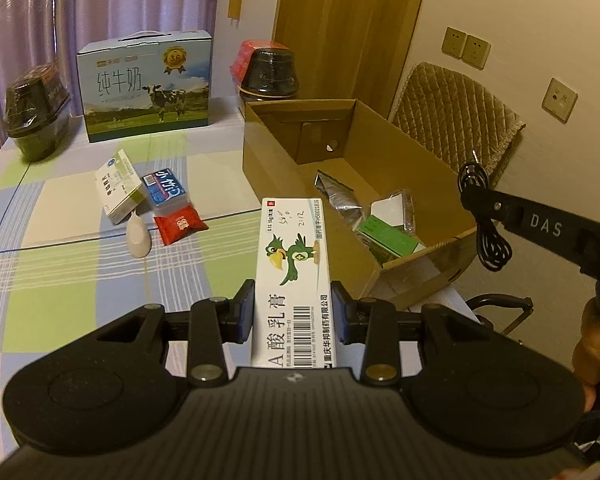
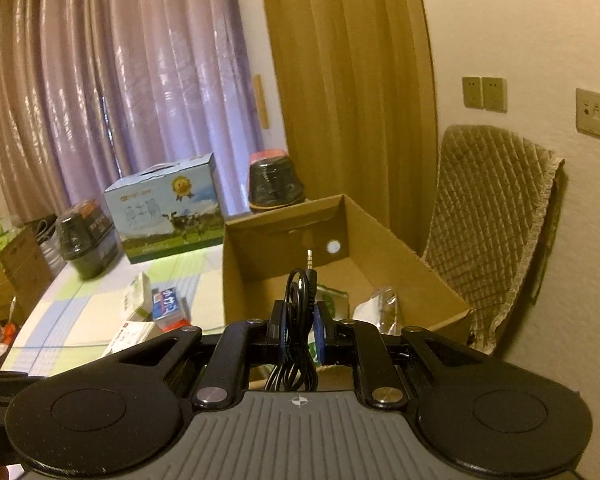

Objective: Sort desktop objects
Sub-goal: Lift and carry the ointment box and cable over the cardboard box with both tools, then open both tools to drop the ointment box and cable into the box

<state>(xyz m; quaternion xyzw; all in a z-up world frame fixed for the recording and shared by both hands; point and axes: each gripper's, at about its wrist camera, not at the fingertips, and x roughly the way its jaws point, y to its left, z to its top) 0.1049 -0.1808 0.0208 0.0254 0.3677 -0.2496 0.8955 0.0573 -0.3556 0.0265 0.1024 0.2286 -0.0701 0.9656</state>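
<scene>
My left tongs (image 1: pixel 292 312) were clamped on the ointment box (image 1: pixel 292 264) just short of the cardboard box (image 1: pixel 416 264) at the desk's right edge. It's light and stiff, so gripping its long sides works. Right tongs (image 2: pixel 299 326) pinched the floppy coiled cable (image 2: pixel 298 320) above it. Box contents were hard to read.

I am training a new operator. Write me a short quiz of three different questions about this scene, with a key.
1. True or false: the left gripper holds the white ointment box between its jaws.
2. What is the right gripper carrying?
A. a red packet
B. a coiled black audio cable
C. a milk carton
3. Fill in: the small red packet lies on the ____, outside the cardboard box.

Key:
1. true
2. B, the black audio cable
3. table
</scene>
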